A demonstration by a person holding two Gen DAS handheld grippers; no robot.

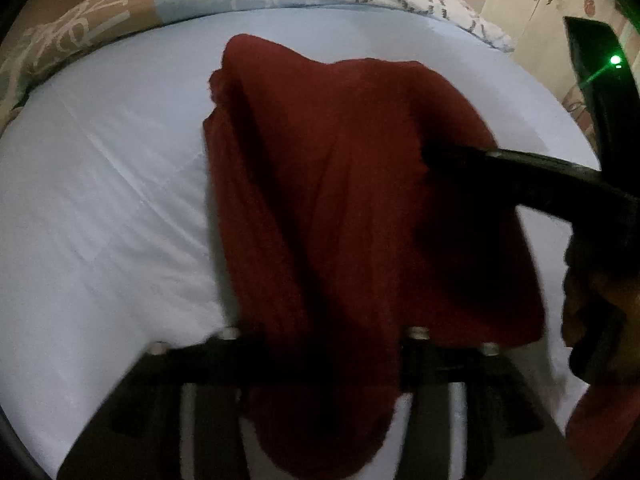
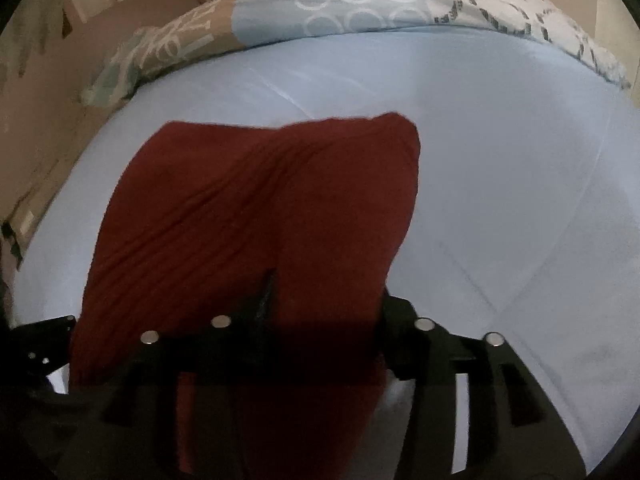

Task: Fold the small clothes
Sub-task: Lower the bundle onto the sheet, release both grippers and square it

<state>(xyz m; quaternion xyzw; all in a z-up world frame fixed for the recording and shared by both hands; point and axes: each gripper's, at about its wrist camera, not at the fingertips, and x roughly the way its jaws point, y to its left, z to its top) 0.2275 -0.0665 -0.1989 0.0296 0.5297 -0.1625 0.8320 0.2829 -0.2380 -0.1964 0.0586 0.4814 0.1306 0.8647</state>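
Here a dark red garment (image 1: 360, 200) hangs above the pale blue bedsheet (image 1: 100, 200), draped over both tools. The left gripper (image 1: 320, 360) is buried under the cloth, so I cannot tell how its jaws stand. The right gripper (image 2: 276, 320) appears clenched on the fabric, its black finger (image 1: 500, 168) reaching in from the side. A patterned pillow (image 2: 340, 8) lies along the far edge.
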